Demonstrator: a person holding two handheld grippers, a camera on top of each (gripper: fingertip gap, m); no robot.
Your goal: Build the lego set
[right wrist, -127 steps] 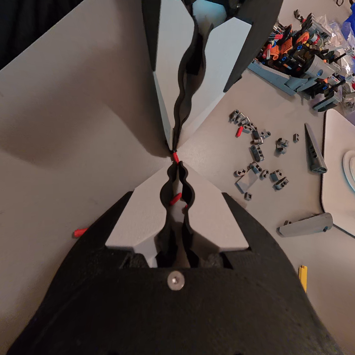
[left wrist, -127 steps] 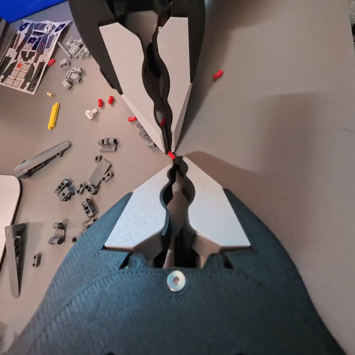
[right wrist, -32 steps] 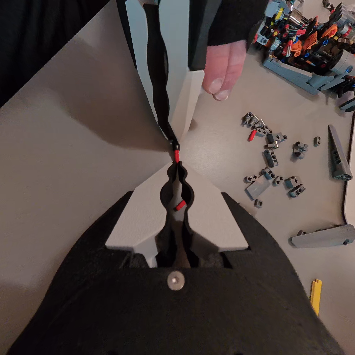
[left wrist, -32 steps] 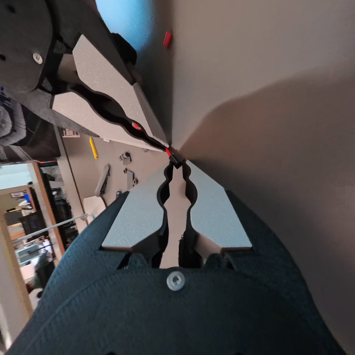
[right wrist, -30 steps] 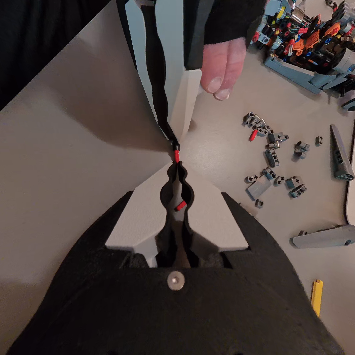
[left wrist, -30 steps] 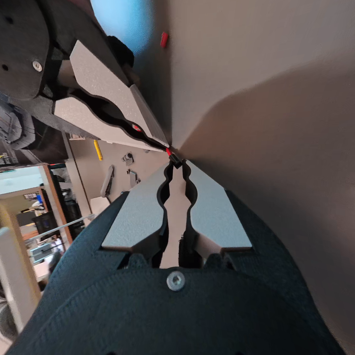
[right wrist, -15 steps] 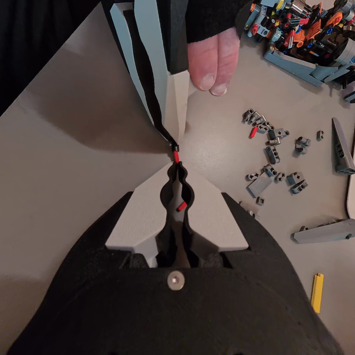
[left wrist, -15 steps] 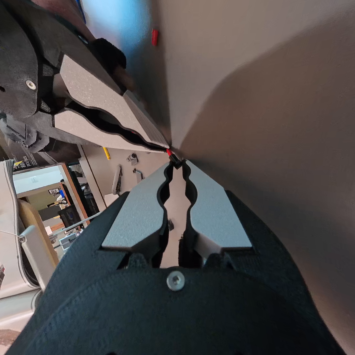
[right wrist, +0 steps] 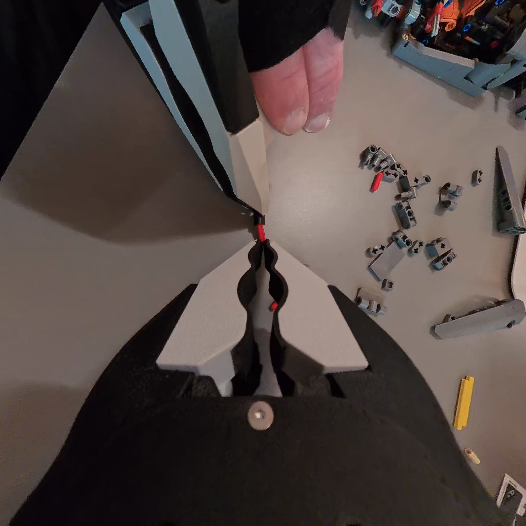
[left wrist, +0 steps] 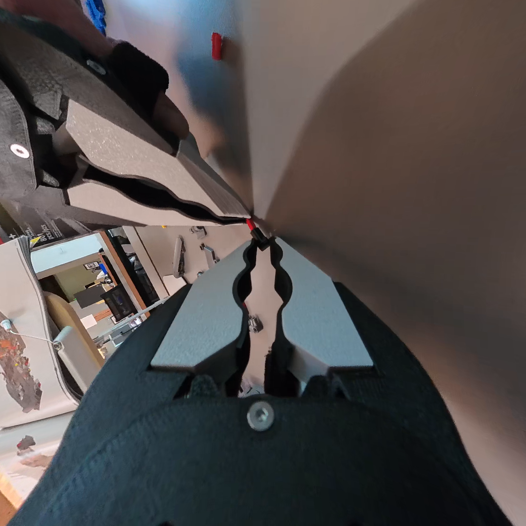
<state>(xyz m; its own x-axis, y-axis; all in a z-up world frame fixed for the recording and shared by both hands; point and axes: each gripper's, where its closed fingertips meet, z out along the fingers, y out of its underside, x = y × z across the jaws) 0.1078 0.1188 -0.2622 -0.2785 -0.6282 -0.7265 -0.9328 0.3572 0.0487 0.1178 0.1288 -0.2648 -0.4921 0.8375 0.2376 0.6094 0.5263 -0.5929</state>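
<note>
Left gripper [left wrist: 262, 244] is seen clamped on a small black connector piece [left wrist: 261, 241], its two dark pads pressed against the piece at the very tips, with a narrow slot left open behind them. Right gripper [right wrist: 261, 242] is seen clenched on a red pin [right wrist: 260, 232], fingertips closed tight on the pin's near end. The two tools are met tip to tip above a grey table [right wrist: 313, 185]: the red pin's far end is seated in the black connector, so that pin and connector form one short line between the two sets of tips. In the left wrist view the same join is seen from the other side, the red pin [left wrist: 250, 223] emerging from the right gripper's closed tips just ahead of the left gripper's. A person's fingers [right wrist: 296, 96] in a dark sleeve are seen beside the left gripper's body, beyond the tips. A second small red piece [right wrist: 273, 306] is glimpsed through the slot between the right gripper's fingers; whether it lies on the table cannot be told. To the right of the right gripper, well apart, loose grey building pieces [right wrist: 404, 199] are scattered on the table, with a long grey panel [right wrist: 478, 318] and a yellow beam [right wrist: 462, 402] nearer its body. Another red pin [left wrist: 217, 50] is noted lying alone on the table far ahead of the left gripper.
</note>
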